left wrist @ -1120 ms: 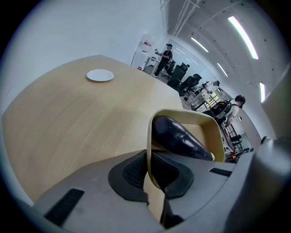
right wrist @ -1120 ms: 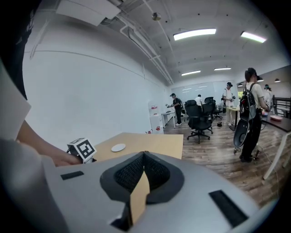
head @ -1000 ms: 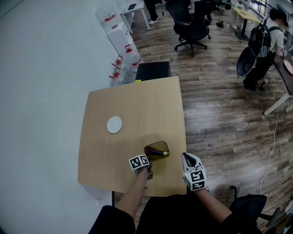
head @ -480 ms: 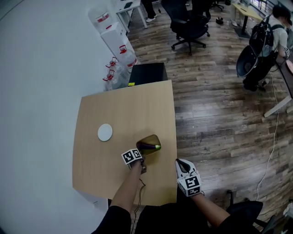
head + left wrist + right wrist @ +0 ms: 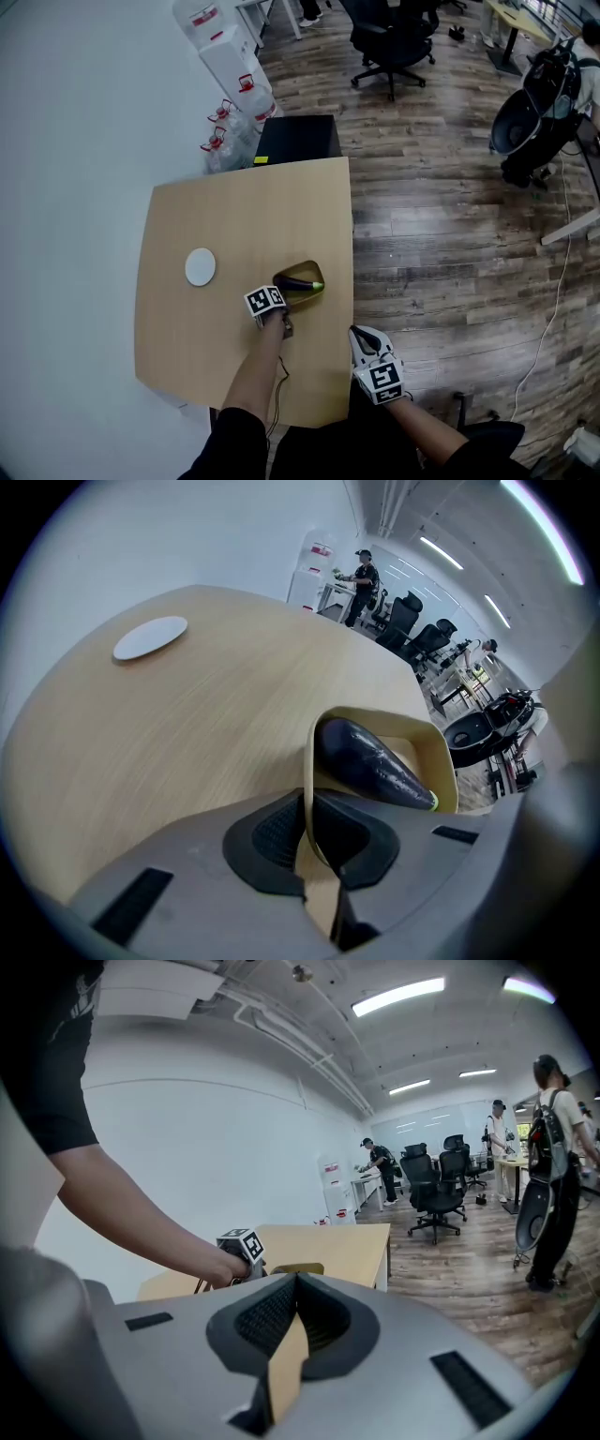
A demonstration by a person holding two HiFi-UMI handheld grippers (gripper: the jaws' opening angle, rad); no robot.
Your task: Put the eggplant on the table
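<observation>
Wooden office table [image 5: 234, 216] | you are clamping the left gripper [image 5: 307, 817] on the tan bowl [image 5: 441, 761], at its near rim | eggplant [image 5: 370, 761] is lying in the bowl just beyond the jaws, crosswise, green tip rightward | left arm is reaching steeply down | right gripper [image 5: 295, 1288] is hovering off the table's near edge, closed and empty.

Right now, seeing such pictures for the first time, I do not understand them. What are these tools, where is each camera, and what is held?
A person holds a two-jaw gripper in each hand. The head view looks down from the person's head; the other two cameras ride on the grippers. A white disc lies on the table. The left gripper is shut on the rim of a tan bowl with an eggplant inside. The right gripper is shut and empty, near the table's edge.
</observation>
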